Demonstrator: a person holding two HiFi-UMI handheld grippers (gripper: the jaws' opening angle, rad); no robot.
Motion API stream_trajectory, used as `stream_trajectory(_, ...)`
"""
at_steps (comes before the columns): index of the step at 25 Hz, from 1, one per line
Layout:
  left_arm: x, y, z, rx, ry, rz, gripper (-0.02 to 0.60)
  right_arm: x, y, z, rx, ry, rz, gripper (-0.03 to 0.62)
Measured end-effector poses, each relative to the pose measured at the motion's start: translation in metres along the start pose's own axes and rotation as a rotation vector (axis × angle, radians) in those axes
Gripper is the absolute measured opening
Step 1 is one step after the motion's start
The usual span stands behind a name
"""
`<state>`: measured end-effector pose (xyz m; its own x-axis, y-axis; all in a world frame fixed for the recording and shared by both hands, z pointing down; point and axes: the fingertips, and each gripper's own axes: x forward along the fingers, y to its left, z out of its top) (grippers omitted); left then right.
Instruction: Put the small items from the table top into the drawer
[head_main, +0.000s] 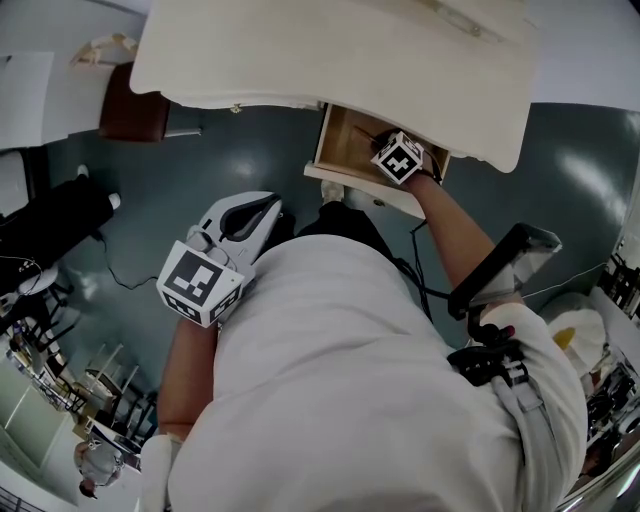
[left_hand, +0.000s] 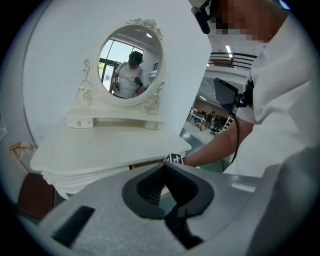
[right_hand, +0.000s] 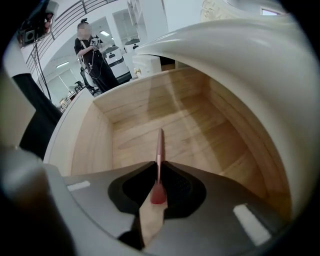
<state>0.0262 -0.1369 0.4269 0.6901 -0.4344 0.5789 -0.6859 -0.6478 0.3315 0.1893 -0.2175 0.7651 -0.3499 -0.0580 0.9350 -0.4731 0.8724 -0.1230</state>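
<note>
The wooden drawer stands pulled out under the white dressing table. My right gripper reaches into it, shut on a thin pink stick, perhaps a pen or brush. In the right gripper view, the pink stick juts forward from between the closed jaws of the right gripper, above the bare wooden drawer floor. My left gripper is held back near my chest. In its own view the left gripper is shut and holds nothing, and the table top looks bare.
An oval mirror stands at the back of the table top. A brown stool sits left of the table, and a black chair with cables is further left. Another person stands far off.
</note>
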Motion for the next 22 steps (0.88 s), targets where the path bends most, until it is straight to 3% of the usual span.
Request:
stream_trajectory(7, 0.001, 0.002, 0.001, -0.011, 0.01, 0.004, 0.002, 0.001, -0.001, 0.0, -0.015, -0.008, -0.001, 0.049)
stream_trajectory(12, 0.002, 0.002, 0.003, -0.015, 0.014, 0.004, 0.002, 0.0, 0.0, 0.001, -0.026, -0.014, 0.002, 0.092)
stream_trajectory(22, -0.019, 0.004, -0.001, 0.036, -0.012, -0.036, 0.002, -0.033, 0.005, 0.009, -0.001, -0.041, -0.064, 0.072)
